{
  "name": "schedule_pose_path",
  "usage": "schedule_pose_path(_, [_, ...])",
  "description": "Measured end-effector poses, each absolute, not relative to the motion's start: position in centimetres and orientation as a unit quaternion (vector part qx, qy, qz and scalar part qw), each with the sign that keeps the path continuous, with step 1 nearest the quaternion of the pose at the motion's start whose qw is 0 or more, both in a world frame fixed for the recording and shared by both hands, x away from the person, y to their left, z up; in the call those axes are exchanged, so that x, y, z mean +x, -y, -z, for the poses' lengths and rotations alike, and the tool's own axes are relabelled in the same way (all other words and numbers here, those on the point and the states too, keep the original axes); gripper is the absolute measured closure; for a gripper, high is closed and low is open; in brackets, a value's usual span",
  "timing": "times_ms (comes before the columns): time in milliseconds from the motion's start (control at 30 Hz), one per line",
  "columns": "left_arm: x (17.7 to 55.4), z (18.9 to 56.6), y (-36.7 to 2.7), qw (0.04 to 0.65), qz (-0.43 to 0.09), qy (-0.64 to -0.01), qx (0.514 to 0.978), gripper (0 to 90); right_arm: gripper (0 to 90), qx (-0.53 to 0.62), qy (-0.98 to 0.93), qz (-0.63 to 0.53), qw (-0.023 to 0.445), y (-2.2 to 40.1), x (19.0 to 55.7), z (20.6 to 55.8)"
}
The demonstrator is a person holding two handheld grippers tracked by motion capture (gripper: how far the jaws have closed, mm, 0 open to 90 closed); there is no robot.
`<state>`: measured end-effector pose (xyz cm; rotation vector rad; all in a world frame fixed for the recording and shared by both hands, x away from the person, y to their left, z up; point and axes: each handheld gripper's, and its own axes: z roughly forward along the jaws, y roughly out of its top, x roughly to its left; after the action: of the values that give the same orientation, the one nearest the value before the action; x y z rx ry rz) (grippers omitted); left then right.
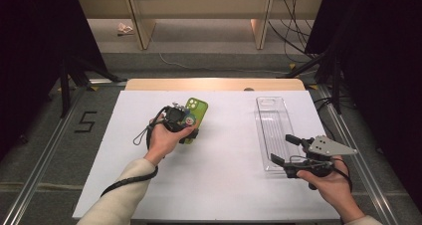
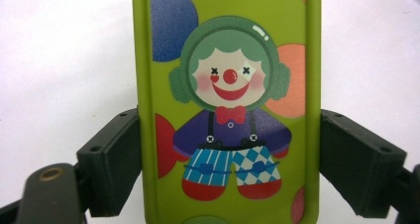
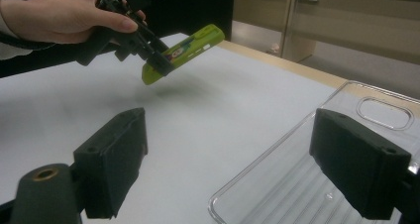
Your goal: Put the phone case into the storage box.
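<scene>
Silicone, by the matte look of it — my left claw (image 1: 190,127) has the green phone case (image 1: 195,114) pinched across its long edges and lifted, tilted, off the white bench (image 1: 219,180). I judge it light, bendy and grippy; the sidewalls are the place to hold, though they may bow inward. My right claw (image 1: 284,149) gapes wide, empty, over the clear case (image 1: 271,120) lying flat on the bench — glossy, harder, ribbed inside, likely slippery.
</scene>
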<state>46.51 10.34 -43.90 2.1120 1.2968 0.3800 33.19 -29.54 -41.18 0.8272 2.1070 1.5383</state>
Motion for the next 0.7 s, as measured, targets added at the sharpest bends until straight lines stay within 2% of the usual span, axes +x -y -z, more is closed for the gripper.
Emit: schedule_pose_path(700, [44.1,42.6,-11.0,0.384,-0.177,-0.453,0.785,16.3,15.9,0.299,-0.753,-0.550,0.202,29.5,33.2,41.2])
